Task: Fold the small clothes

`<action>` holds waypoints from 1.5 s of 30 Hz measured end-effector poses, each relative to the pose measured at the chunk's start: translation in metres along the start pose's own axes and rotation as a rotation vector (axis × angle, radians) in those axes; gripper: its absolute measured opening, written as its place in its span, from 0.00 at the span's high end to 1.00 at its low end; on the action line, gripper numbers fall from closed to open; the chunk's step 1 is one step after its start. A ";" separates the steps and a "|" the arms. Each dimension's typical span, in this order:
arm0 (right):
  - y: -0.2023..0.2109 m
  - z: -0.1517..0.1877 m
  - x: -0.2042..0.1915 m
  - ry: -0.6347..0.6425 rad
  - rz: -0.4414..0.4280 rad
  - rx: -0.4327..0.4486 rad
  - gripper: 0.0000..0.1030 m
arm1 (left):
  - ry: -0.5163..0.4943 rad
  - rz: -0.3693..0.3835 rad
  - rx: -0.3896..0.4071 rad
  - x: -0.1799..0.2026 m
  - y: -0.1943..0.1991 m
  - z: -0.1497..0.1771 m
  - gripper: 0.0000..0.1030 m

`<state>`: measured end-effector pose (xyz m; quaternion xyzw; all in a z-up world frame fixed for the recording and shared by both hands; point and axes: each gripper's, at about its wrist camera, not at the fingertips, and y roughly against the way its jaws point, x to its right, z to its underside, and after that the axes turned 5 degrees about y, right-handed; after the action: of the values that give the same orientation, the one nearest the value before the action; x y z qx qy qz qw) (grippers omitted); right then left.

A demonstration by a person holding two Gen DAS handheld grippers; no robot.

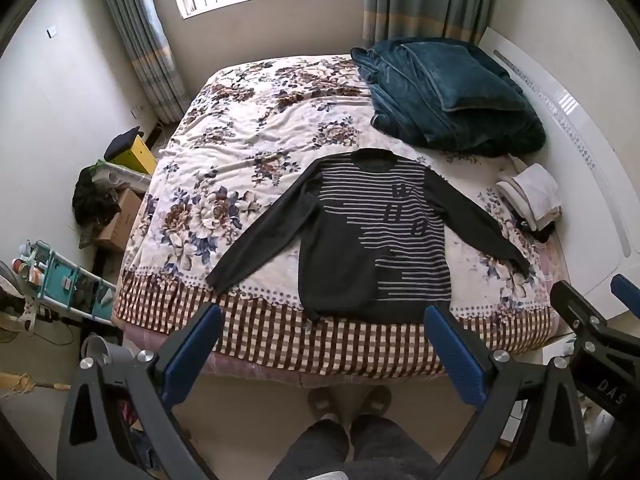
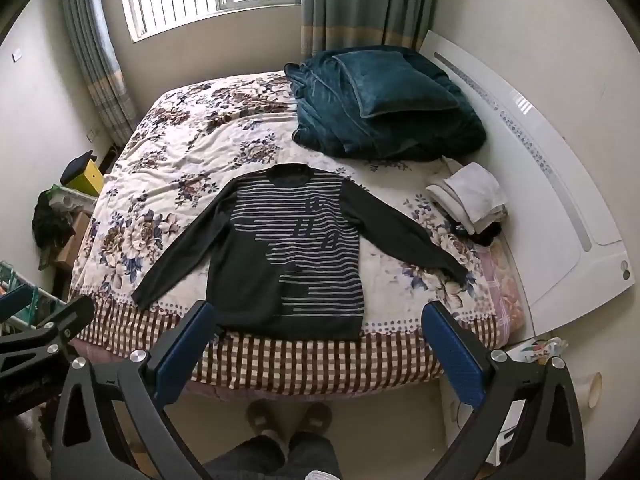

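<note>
My left tool [image 1: 322, 338] stands as wide as it goes, both blue pads bare, holding nothing and touching nothing; it hangs over the floor at the foot of the bed [image 1: 280, 344]. My right tool [image 2: 316, 336] is the same: fully spread, empty, clear of the cloth. In the left view the right tool shows at 4 o'clock, and in the right view the left tool shows at 8 o'clock. The sweater [image 1: 372, 236] lies flat and face up on the bed, unfolded, collar at 12 o'clock, hem at 6 o'clock near the checked border, sleeves spread out toward 8 and 4 o'clock. In the right view the sweater [image 2: 288, 252] sits just past my pads, with its hem partly behind the left pad. A heaped teal blanket [image 1: 448, 96] lies at 1 o'clock from the sweater, well apart from it, and a folded white cloth [image 1: 532, 196] lies at 3 o'clock near the right sleeve, with something dark under it that I cannot make out. Boxes and a rack [image 1: 60, 280] crowd the floor at 9 o'clock. My legs and slippers [image 1: 348, 400] show at 6 o'clock. The letters on the sweater are too small to read.
</note>
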<state>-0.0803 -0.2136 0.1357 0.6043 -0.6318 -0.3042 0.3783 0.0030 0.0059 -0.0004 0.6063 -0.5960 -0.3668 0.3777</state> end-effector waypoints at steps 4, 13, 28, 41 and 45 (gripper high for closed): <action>0.004 0.002 -0.003 0.003 0.000 0.001 0.00 | 0.001 0.002 0.003 -0.001 0.000 -0.001 0.00; 0.012 0.002 -0.006 0.003 -0.002 0.005 0.00 | 0.007 0.006 0.010 -0.012 0.016 -0.013 0.00; 0.023 -0.004 -0.008 -0.006 -0.010 0.005 0.00 | 0.008 0.004 0.018 -0.010 0.020 -0.014 0.00; 0.022 -0.004 -0.007 -0.004 -0.011 0.006 0.00 | 0.007 0.001 0.022 -0.006 0.023 -0.016 0.00; 0.021 -0.005 -0.006 -0.002 -0.011 0.004 0.00 | 0.007 0.003 0.023 -0.007 0.023 -0.014 0.00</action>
<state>-0.0876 -0.2051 0.1554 0.6082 -0.6295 -0.3056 0.3748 0.0057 0.0133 0.0263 0.6109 -0.5999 -0.3572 0.3733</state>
